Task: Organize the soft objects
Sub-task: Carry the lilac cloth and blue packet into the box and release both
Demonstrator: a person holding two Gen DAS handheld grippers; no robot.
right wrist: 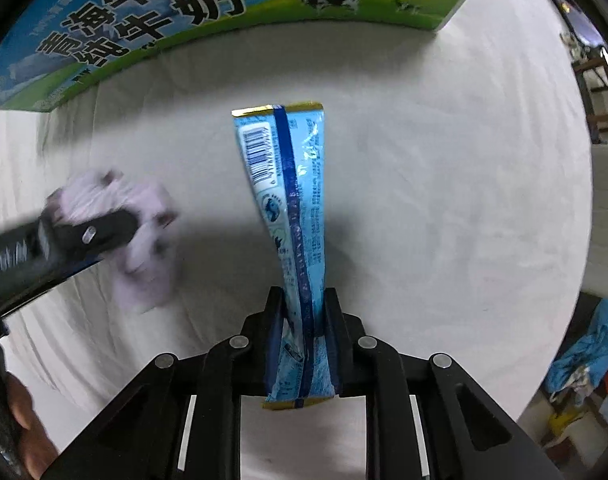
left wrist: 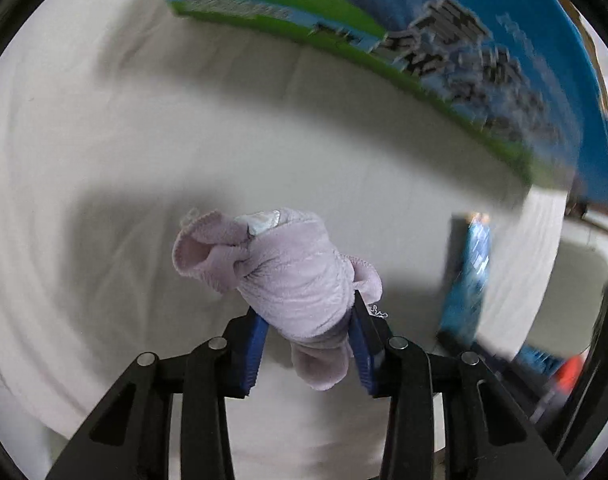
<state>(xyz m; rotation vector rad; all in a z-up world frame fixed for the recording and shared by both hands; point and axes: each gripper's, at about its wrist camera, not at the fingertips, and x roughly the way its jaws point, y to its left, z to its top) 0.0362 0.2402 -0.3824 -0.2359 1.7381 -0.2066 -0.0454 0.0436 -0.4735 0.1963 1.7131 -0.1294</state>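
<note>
I've got L gripper [left wrist: 310, 334] clamped on lilac cloth [left wrist: 287, 272], R gripper [right wrist: 304, 320] clamped on snack pkt [right wrist: 287, 184]; pkt's slick, floppy, could slip out near milk box [right wrist: 143, 20].

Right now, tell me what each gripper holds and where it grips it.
The left gripper clamps a bunched lilac fleece cloth near its lower end. The right gripper pinches a blue snack packet near its bottom seal.
</note>
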